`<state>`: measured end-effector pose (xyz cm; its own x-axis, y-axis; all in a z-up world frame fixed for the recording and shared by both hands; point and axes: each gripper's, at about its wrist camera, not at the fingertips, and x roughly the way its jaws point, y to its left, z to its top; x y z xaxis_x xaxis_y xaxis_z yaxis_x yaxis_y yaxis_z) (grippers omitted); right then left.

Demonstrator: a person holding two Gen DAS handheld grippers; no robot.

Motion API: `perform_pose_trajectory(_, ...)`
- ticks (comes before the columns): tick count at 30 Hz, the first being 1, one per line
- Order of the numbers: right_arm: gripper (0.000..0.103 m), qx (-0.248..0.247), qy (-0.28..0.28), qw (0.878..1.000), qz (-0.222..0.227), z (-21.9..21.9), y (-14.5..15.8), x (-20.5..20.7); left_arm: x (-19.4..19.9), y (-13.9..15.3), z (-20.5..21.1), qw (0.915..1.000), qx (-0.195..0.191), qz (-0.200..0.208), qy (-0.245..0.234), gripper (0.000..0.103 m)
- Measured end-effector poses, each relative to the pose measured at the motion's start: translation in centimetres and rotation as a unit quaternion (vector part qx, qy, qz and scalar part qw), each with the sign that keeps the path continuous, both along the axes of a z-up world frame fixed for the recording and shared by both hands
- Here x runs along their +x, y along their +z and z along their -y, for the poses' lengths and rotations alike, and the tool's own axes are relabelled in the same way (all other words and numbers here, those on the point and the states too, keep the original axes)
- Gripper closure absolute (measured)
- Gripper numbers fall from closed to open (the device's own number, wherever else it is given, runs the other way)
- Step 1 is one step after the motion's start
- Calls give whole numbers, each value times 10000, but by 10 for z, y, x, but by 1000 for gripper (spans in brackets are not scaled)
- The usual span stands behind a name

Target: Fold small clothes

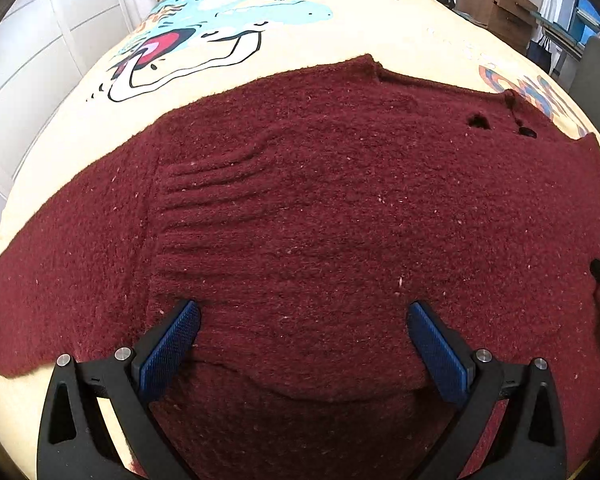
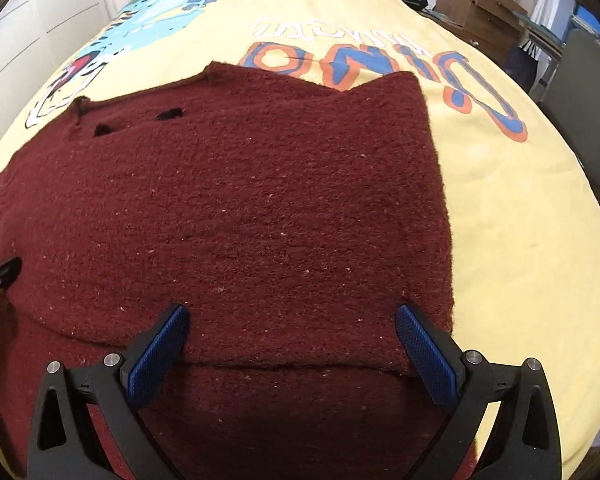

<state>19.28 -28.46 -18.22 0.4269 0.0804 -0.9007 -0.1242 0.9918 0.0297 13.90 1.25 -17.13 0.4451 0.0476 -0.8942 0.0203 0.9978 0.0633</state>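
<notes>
Sweater (image 1: 300, 208) lies flat on the yellow bedsheet (image 1: 420, 32), spreading ahead of your left tongs (image 1: 303, 322); they stand wide open and hold nothing, with its folded hem between the fingers. In the right view, your right tongs (image 2: 292, 326) also gape empty over the sweater's right side, near its edge.
</notes>
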Motion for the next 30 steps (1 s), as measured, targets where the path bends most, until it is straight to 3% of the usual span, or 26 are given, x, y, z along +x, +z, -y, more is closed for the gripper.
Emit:
perform_pose_trajectory(3, 1, 70, 61, 10000, -13, -1, 9, -9, 2, 1, 0, 9999, -44, -127, -5, 1)
perform_pose_trajectory(9, 1, 224, 101, 9997, 83, 4, 48, -47, 0, 30, -26, 9960, -773, -432, -103, 1)
perform_pose_trajectory(12, 1, 321, -21, 9994, 144, 11, 64, -62, -12, 54, -71, 9933, -1047, -213, 430, 1)
perform_pose_trajectory(17, 1, 165, -224, 9992, 294, 27, 80, -85, -39, 64, -164, 9823, -1007, -169, 1567, 1)
perform_pose_trajectory(19, 1, 154, -343, 9989, 276, 35, 80, -92, -55, 56, -208, 9710, -967, -237, 2174, 1)
perform_pose_trajectory(24, 1, 132, -711, 9972, 173, 54, 76, -97, -98, 36, -303, 9258, -1154, -306, 3586, 1)
perform_pose_trajectory(28, 1, 248, -828, 9962, 135, 57, 77, -98, -113, 32, -358, 8881, -1381, -75, 4384, 1)
perform_pose_trajectory(30, 1, 229, -841, 9961, 128, 56, 76, -99, -113, 28, -375, 8741, -1367, 23, 4661, 1)
